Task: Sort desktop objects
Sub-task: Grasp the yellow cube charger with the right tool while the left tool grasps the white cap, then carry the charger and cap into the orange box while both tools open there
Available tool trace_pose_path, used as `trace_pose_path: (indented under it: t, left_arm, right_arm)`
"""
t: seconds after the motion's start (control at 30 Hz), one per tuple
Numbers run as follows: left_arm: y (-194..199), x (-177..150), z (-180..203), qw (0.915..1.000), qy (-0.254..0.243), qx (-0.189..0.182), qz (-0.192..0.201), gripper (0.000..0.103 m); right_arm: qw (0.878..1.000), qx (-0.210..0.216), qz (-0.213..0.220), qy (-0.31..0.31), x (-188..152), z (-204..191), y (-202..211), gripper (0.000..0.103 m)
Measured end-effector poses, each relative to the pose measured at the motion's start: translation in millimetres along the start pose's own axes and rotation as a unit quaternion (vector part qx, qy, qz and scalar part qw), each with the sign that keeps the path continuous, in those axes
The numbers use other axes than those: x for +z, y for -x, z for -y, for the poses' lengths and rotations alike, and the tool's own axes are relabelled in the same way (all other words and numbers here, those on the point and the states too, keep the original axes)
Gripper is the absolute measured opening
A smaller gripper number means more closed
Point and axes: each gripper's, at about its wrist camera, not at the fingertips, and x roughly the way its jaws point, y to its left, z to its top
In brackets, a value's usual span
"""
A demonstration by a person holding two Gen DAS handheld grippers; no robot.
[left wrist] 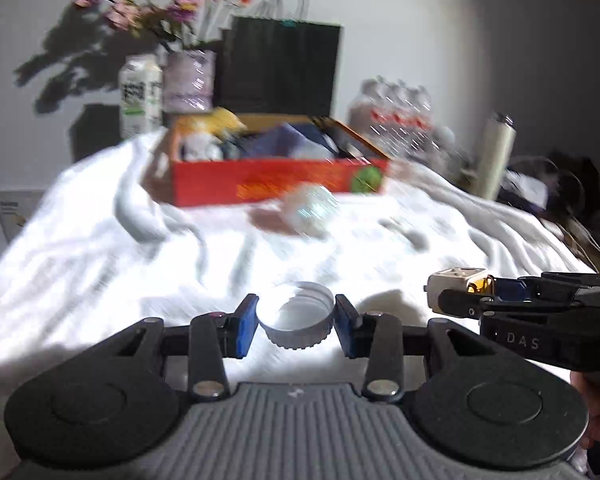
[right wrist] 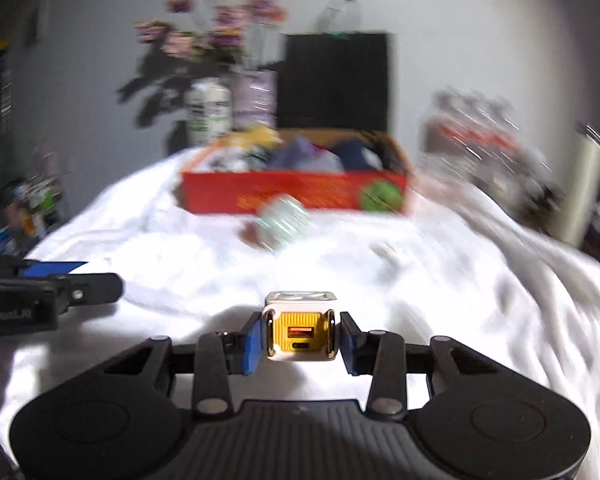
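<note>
Both grippers loaded, both over the white cloth [left wrist: 100, 240] covering the tabletop, short of the red box [left wrist: 276, 184].

Left gripper [left wrist: 296, 322]: jaws narrow, pinching a round ribbed cap [left wrist: 296, 320], open side up, held by its rim only. Right gripper [right wrist: 300, 338]: jaws narrow, clamped on a small white cube charger [right wrist: 299, 334] with a yellow port face toward the camera.

Risks, as I judge them: the cap is shallow and gripped at two points, so a jolt or tilt could spin it out onto the rumpled cloth. The two grippers sit near each other; converging on the box together could knock one load loose. A clear round object [left wrist: 310, 210] lies just before the box and could be struck on approach.

Box contents: already crowded with blurred items, something yellow and something dark blue; little free room visible, so a dropped piece may bounce off.
</note>
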Motion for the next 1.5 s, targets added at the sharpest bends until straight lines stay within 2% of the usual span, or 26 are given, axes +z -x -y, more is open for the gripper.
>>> trace_pose_path:
  t: [0.13, 0.37, 0.43, 0.57, 0.73, 0.83, 0.9, 1.0, 1.13, 1.27, 1.33, 1.4, 1.43, 1.47, 1.5]
  left_arm:
    - [0, -8, 17, 0.9997, -0.015, -0.015, -0.009, 0.040]
    - [-4, 9, 11, 1.0000, -0.007, -0.005, 0.001, 0.040]
    - [-9, 24, 0, 0.9999, -0.001, -0.007, 0.008, 0.040]
    - [-25, 71, -27, 0.9990, 0.004, 0.026, 0.036, 0.040]
    - [-66, 134, -55, 0.9976, 0.006, 0.054, 0.042, 0.040]
    - [-108, 172, -73, 0.9981, 0.033, 0.052, 0.009, 0.040]
    - [-139, 191, -80, 0.9971, 0.021, 0.072, -0.013, 0.040]
    - [-187, 209, -95, 0.9942, 0.024, 0.083, -0.064, 0.040]
    - [-234, 210, -111, 0.9881, 0.030, 0.107, -0.107, 0.040]
    - [-258, 199, -116, 0.9838, 0.018, 0.105, -0.144, 0.041]
    - [-260, 196, -118, 0.9842, 0.016, 0.102, -0.144, 0.046]
    - [-257, 194, -118, 0.9862, 0.018, 0.086, -0.140, 0.057]
    - [-254, 195, -116, 0.9867, 0.016, 0.086, -0.137, 0.062]
    - [-252, 195, -114, 0.9870, 0.011, 0.090, -0.133, 0.072]
    - [-246, 196, -111, 0.9881, 0.005, 0.089, -0.125, 0.073]
  right_arm:
    - [0.999, -0.045, -0.006, -0.009, -21, 18, 8, 0.037]
    - [0.999, -0.034, 0.017, -0.017, -6, 26, 12, 0.037]
    - [0.999, -0.021, 0.028, -0.010, 10, 26, 10, 0.037]
    - [0.998, -0.002, 0.061, 0.014, 56, 30, 2, 0.037]
    - [0.996, 0.008, 0.083, 0.036, 124, 37, -35, 0.037]
    - [0.997, 0.027, 0.063, 0.030, 165, 45, -74, 0.037]
    - [0.998, 0.032, 0.043, 0.031, 192, 49, -104, 0.037]
    - [0.999, 0.018, -0.001, 0.027, 225, 57, -158, 0.037]
    - [0.997, -0.001, -0.070, 0.022, 243, 63, -225, 0.037]
    - [0.991, -0.029, -0.121, 0.040, 237, 56, -271, 0.037]
    - [0.988, -0.038, -0.140, 0.051, 230, 52, -284, 0.038]
    - [0.986, -0.032, -0.156, 0.051, 225, 52, -293, 0.038]
    - [0.987, -0.028, -0.151, 0.046, 224, 52, -292, 0.041]
    - [0.989, -0.024, -0.140, 0.040, 224, 53, -287, 0.047]
    - [0.991, -0.021, -0.128, 0.035, 224, 54, -281, 0.056]
